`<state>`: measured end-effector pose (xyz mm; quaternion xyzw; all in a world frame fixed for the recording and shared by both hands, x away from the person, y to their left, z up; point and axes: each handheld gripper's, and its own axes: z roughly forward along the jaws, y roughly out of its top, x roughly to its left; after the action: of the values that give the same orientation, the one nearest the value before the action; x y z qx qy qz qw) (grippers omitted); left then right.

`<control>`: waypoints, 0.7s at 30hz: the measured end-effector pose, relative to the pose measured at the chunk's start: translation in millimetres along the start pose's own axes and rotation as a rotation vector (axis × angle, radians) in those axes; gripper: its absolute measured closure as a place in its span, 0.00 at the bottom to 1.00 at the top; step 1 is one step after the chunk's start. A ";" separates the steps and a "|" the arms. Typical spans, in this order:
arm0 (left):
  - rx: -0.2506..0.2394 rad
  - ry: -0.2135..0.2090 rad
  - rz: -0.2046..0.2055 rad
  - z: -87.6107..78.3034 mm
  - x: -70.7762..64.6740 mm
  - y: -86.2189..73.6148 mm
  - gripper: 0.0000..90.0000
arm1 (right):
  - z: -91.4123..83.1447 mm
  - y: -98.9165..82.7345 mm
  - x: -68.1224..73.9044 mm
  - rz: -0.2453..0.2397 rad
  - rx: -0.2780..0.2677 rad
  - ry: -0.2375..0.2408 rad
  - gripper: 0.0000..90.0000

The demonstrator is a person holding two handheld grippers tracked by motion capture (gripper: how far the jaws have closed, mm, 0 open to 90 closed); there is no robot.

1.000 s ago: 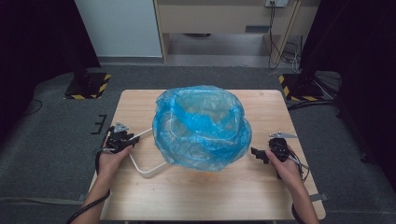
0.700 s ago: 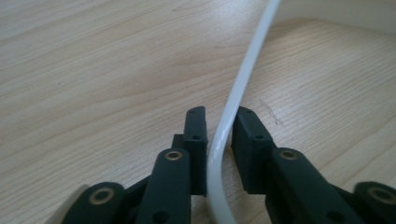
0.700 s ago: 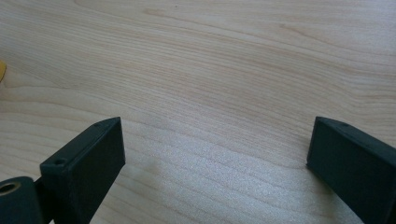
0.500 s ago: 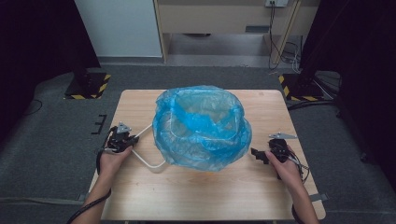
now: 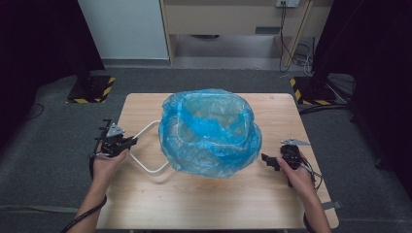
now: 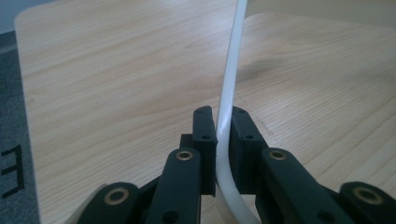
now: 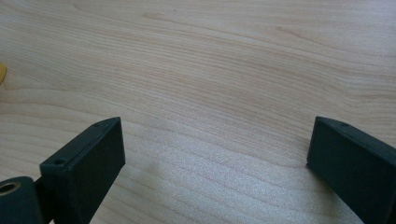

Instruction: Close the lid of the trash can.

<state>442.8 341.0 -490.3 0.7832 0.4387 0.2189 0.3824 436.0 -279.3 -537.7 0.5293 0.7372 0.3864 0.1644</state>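
Thin white curved handle [image 6: 227, 100] leads under crinkled blue bag [image 5: 210, 131].

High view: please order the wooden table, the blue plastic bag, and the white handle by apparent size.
1. Wooden table
2. Blue plastic bag
3. White handle, a thin loop held by the left gripper

translucent blue bag [image 5: 210, 133], white handle [image 6: 229, 93], black tongs [image 5: 133, 141], pale wood-grain table [image 5: 194, 204]
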 end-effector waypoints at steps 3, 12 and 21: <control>-0.009 0.001 0.008 -10.2 4.1 4.5 0.91 | -0.1 -0.1 0.1 0.005 0.001 0.001 0.05; -0.037 0.002 0.028 -33.5 11.0 14.1 0.91 | 0.2 0.0 0.3 -0.004 0.001 -0.003 0.05; -0.069 -0.001 0.034 -52.0 15.1 14.0 0.91 | -1.4 -0.5 -3.8 0.032 -0.012 0.032 0.05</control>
<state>422.6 370.6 -447.3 0.7770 0.4171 0.2400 0.4058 436.1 -283.4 -537.8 0.5339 0.7287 0.4020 0.1495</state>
